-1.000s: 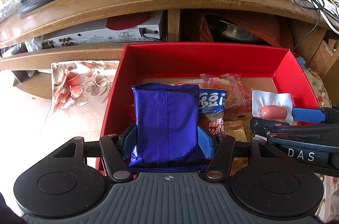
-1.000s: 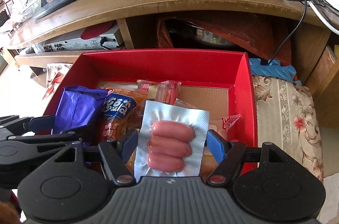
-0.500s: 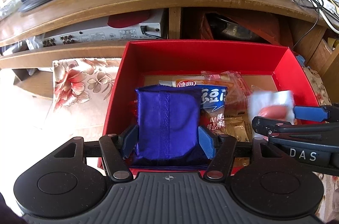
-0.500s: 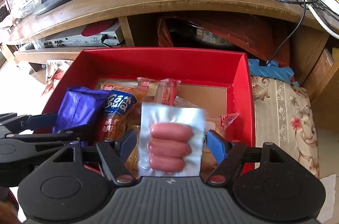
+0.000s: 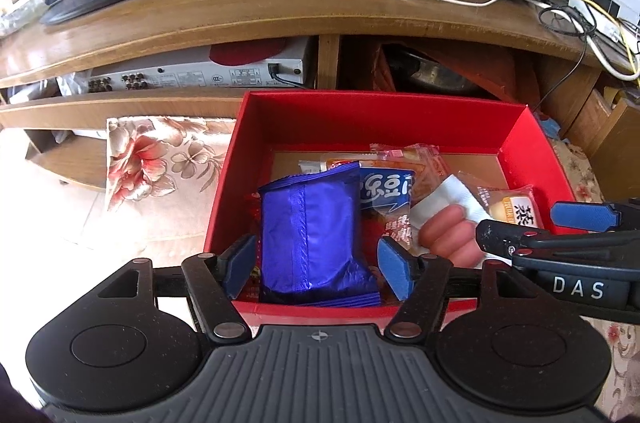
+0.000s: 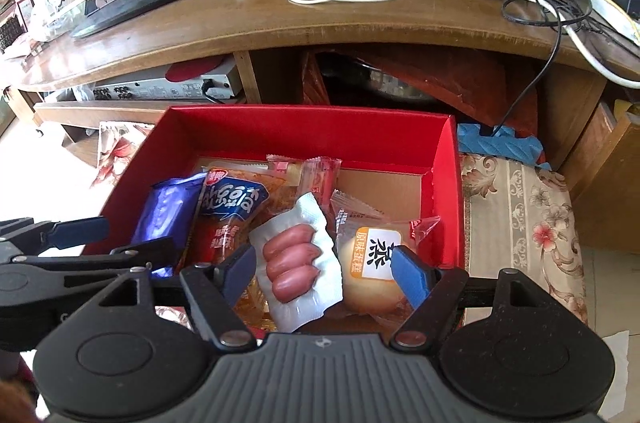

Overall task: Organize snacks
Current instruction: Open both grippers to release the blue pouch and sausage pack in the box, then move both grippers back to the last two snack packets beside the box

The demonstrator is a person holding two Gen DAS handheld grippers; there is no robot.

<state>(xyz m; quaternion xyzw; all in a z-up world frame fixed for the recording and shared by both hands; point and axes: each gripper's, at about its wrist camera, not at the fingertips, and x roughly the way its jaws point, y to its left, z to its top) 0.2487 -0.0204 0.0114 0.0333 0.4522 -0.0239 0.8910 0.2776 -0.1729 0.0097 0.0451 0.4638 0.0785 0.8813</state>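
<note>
A red box holds several snack packs. A blue foil pack leans in the box's left near corner, between the spread jaws of my left gripper, which is open and clear of it. A white sausage pack lies tilted on the other snacks between the jaws of my right gripper, which is open. The sausage pack also shows in the left wrist view. A cake pack lies by the right fingertip.
The red box sits on a floral cushion in front of a wooden TV stand. A TV, a router and loose cables lie on the stand. A silver receiver sits on its shelf.
Both grippers opened. The blue pack dropped and leans in the box. The sausage pack fell from the right gripper and tilted onto the snacks.
</note>
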